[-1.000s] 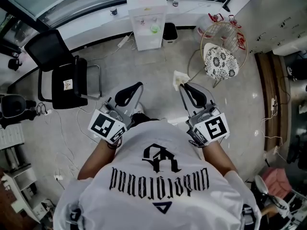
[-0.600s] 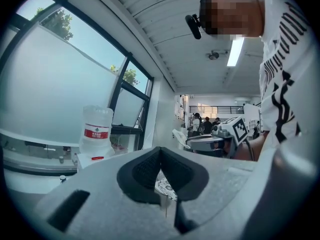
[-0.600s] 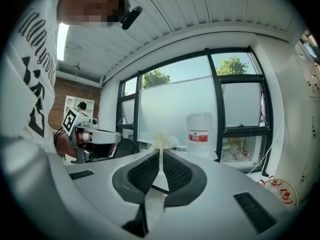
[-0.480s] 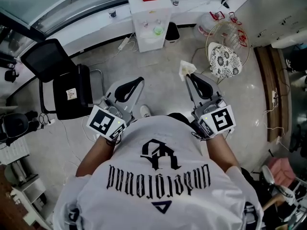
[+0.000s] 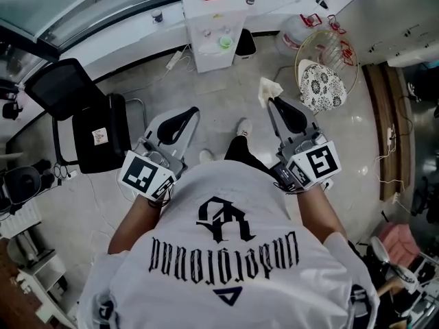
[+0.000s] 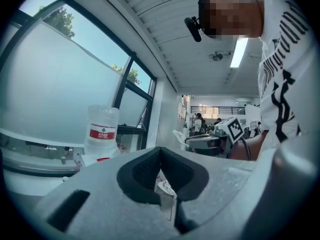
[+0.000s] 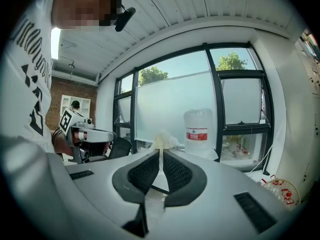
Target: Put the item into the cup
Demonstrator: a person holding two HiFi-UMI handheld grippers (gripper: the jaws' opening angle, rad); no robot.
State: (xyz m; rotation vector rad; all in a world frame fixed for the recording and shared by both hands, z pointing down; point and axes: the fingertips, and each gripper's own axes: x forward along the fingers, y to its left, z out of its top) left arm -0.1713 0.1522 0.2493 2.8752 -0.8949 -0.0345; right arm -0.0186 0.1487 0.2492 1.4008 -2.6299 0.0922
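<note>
Person stands on a pale floor [image 5: 219, 101], white printed T-shirt [image 5: 226, 252], one tool in each hand, both held out ahead of the torso, well apart and level with each other.

Right hand-held gripper [image 7: 161, 151]: jaws pressed together on the crumpled pale item [image 7: 162, 140]. The item is thin where the pads pinch it and bunches into a soft tuft just past the tips. In the head view the tuft sticks out beyond the jaw ends, above the floor and touching nothing else. Material looks like tissue or thin paper; cannot tell which.

Left hand-held gripper [image 6: 160, 151]: jaws closed, pad tips meeting. Lower in the slit between the pads a small pale scrap [image 6: 165, 185] shows; cannot tell what it is or whether it is pinched. Nothing protrudes past these tips in the head view.

Surroundings, head view:
- White water dispenser [image 5: 209, 29] stands ahead against the window wall, a clear bottle with a red label on top. Both gripper views show that bottle beyond the jaws.
- Small green thing [image 5: 224, 42] on the dispenser's front ledge; too small to identify.
- Black office chair [image 5: 86, 112] to the left, near the left tool.
- Round wire chair [image 5: 328, 50] with a patterned cushion [image 5: 319, 86] to the right, near the held item but apart from it.
- One shoe [image 5: 242, 125] is forward between the two tools.
</note>
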